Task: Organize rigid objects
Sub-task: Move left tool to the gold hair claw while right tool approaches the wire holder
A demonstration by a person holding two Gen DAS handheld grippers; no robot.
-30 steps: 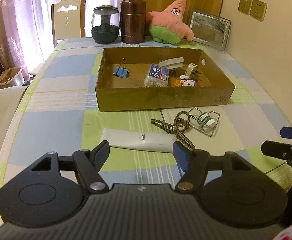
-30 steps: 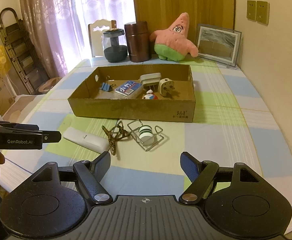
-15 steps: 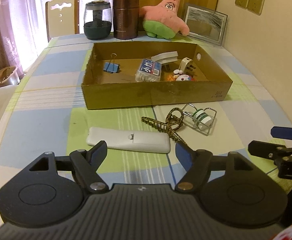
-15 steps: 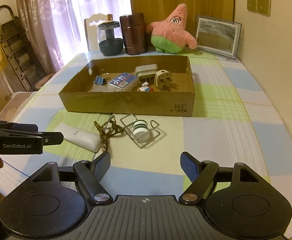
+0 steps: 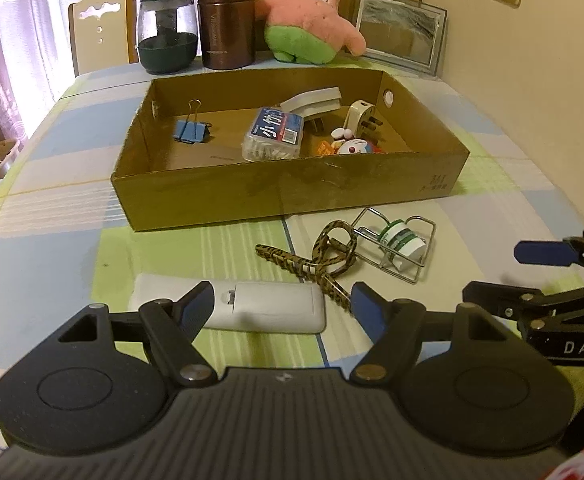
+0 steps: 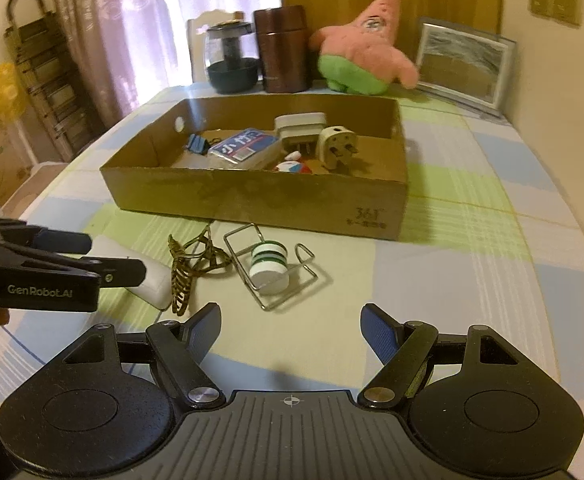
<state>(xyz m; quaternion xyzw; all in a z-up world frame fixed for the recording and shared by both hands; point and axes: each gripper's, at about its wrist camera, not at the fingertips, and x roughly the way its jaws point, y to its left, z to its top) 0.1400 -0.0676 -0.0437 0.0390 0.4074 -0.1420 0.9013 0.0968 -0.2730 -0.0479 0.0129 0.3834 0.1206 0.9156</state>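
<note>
**Right gripper hovering before the loose items**

The right gripper (image 6: 289,326) is hanging over the checked desk (image 6: 472,280) with jaws standing apart, nothing between them. Just ahead, a wire holder (image 6: 269,266) with a green-striped spool is lying beside a patterned strap (image 6: 189,268). The cardboard box (image 6: 259,200) is sitting beyond; the left gripper (image 6: 103,258) is reaching in at left.

Each handheld gripper is matte black plastic. The left gripper (image 5: 281,306) has a ribbed central body with a small emblem, flanked by two rounded lobes, each with a raised circular disc and a triangular cut-out. Two angled links run to the fingers, pinned by a silver screw on one side and a brass-coloured one on the other, and the fingertips (image 5: 366,306) carry blue pads. The right gripper (image 6: 289,330) has the same build, with a crosshair mark on its ribbed body. White lettering runs along each gripper's side.
</note>
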